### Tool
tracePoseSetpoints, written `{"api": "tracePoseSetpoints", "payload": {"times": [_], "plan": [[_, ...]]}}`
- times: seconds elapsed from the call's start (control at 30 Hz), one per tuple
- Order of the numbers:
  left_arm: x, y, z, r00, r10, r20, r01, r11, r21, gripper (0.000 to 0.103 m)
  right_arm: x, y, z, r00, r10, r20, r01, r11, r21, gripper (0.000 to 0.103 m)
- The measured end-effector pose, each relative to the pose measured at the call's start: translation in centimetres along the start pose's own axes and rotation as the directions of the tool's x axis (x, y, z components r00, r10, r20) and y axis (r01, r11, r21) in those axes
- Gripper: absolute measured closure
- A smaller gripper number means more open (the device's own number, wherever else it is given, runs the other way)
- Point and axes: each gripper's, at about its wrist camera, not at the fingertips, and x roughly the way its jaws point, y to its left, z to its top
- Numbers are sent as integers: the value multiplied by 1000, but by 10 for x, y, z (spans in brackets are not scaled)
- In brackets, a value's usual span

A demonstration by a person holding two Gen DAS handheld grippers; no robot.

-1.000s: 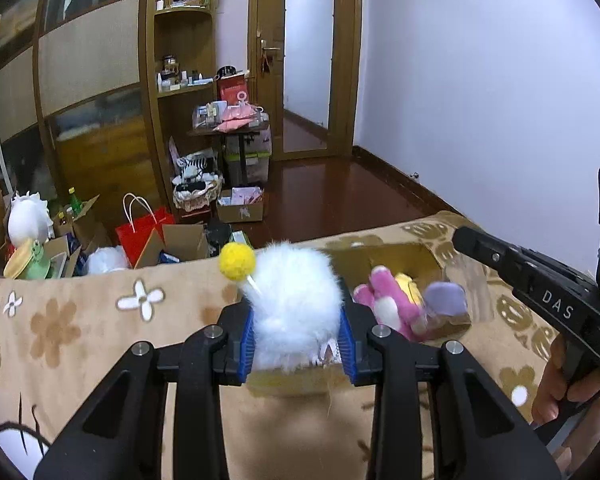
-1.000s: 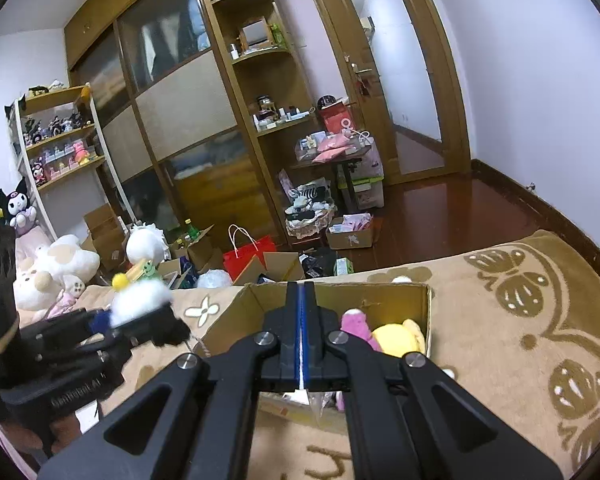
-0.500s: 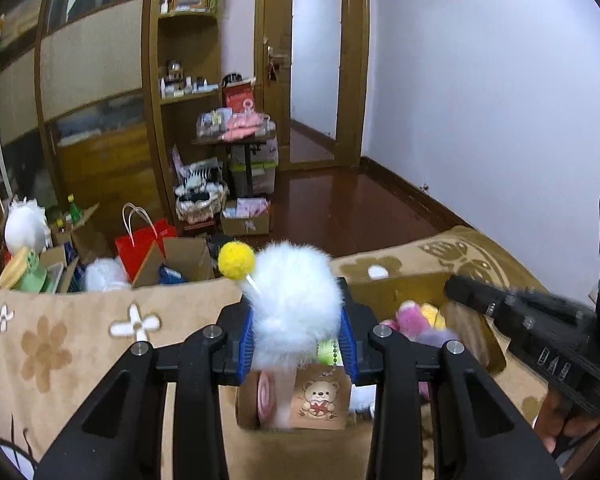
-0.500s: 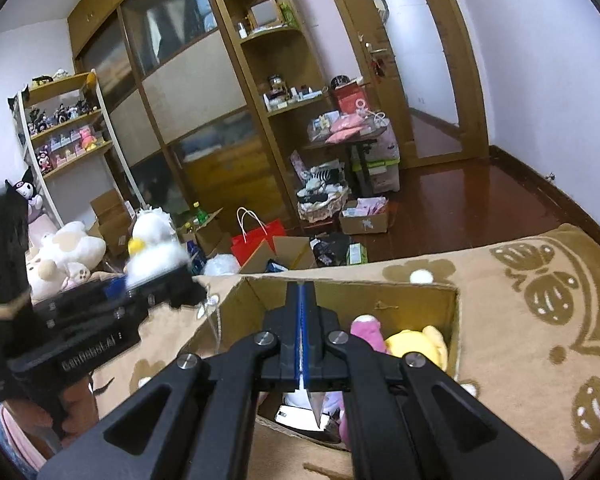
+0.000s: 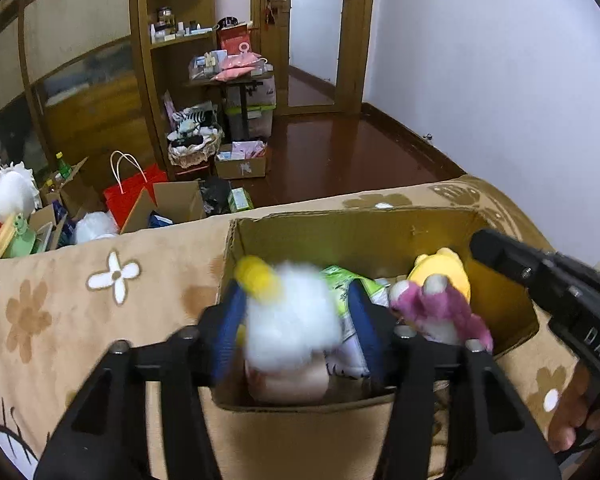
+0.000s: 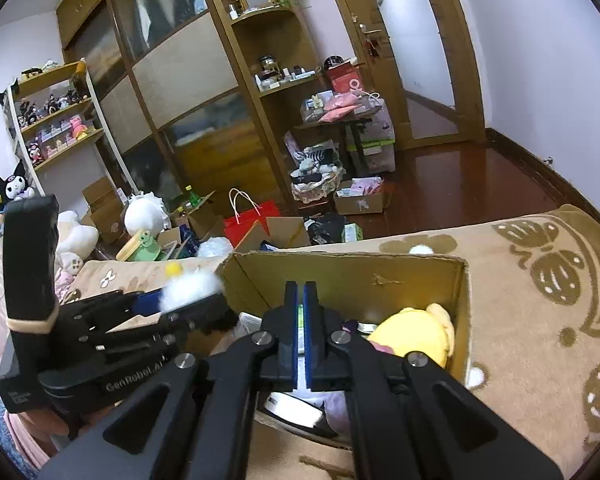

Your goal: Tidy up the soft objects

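Two grippers meet over an open cardboard box (image 5: 380, 236) that sits on a tan blanket (image 5: 60, 300) patterned with flowers. Left gripper (image 5: 296, 320) clamps a white fluffy toy (image 5: 292, 324) (blurred, with a yellow pom-pom) just above the box's near left corner. Right gripper (image 6: 300, 320) is empty, its blue pads nearly touching, above the box. Inside lie a pink plush (image 5: 444, 312) and a yellow plush (image 6: 412, 336) against the right wall. Beyond the blanket, dark wooden floor (image 5: 340, 152) holds a red bag (image 6: 252, 220), small boxes and a basket; tall wooden cabinets (image 6: 180, 80) and a doorway (image 5: 312, 32) stand behind.
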Motion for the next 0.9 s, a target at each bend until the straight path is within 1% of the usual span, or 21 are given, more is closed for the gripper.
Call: {"api": "tracePoseSetpoints", "payload": {"times": [0.07, 0.13, 0.17, 0.2, 0.23, 0.3, 0.33, 0.37, 0.4, 0.43, 0.5, 0.57, 0.67, 0.83, 0.9], "plan": [[-3, -2, -3, 1000, 16, 1, -16, 1000, 21, 41, -4, 0, -1, 1000, -14, -1, 14, 1000, 0, 97], [-8, -4, -7, 1000, 19, -9, -18, 999, 31, 33, -9, -1, 0, 1000, -28, -2, 28, 1000, 9, 88], [-12, -4, -8, 1000, 16, -8, -15, 999, 31, 30, -13, -1, -1, 999, -33, -2, 33, 999, 12, 78], [-16, -4, -10, 1000, 23, -5, -23, 999, 28, 26, -17, -1, -1, 999, -37, 2, 37, 999, 13, 70], [-21, -3, -12, 1000, 30, -1, -30, 999, 26, 22, -23, 0, 0, 999, -46, 6, 46, 999, 10, 67], [-31, -2, -14, 999, 38, 7, -38, 999, 25, 19, -32, 2, 0, 998, -64, 10, 64, 998, -4, 56], [-35, -1, -14, 999, 39, 11, -40, 999, 24, 18, -37, 4, 1, 997, -75, 13, 75, 997, -12, 52], [-44, 0, -14, 999, 46, 24, -46, 999, 22, 16, -41, 6, 2, 996, -84, 17, 84, 996, -20, 44], [-50, 1, -15, 998, 52, 34, -53, 998, 20, 13, -47, 9, 2, 995, -93, 23, 93, 995, -30, 38], [-59, 2, -15, 997, 58, 49, -59, 998, 17, 9, -53, 11, 2, 994, -102, 28, 103, 994, -39, 35], [-75, 6, -15, 995, 65, 77, -66, 998, 4, 6, -64, 16, 2, 991, -126, 35, 128, 990, -53, 20], [-87, 10, -16, 993, 68, 93, -68, 998, -3, 4, -75, 21, 1, 988, -144, 47, 147, 987, -59, 10], [-107, 11, -18, 989, 83, 119, -84, 997, -2, 3, -92, 24, -4, 985, -162, 59, 166, 984, -64, 1], [-136, 11, -27, 986, 88, 145, -90, 996, 9, 3, -118, 31, -12, 978, -194, 73, 199, 977, -71, 0], [-148, 11, -32, 981, 102, 166, -105, 994, 10, 3, -128, 32, -14, 976, -204, 80, 210, 975, -70, 0]]}}
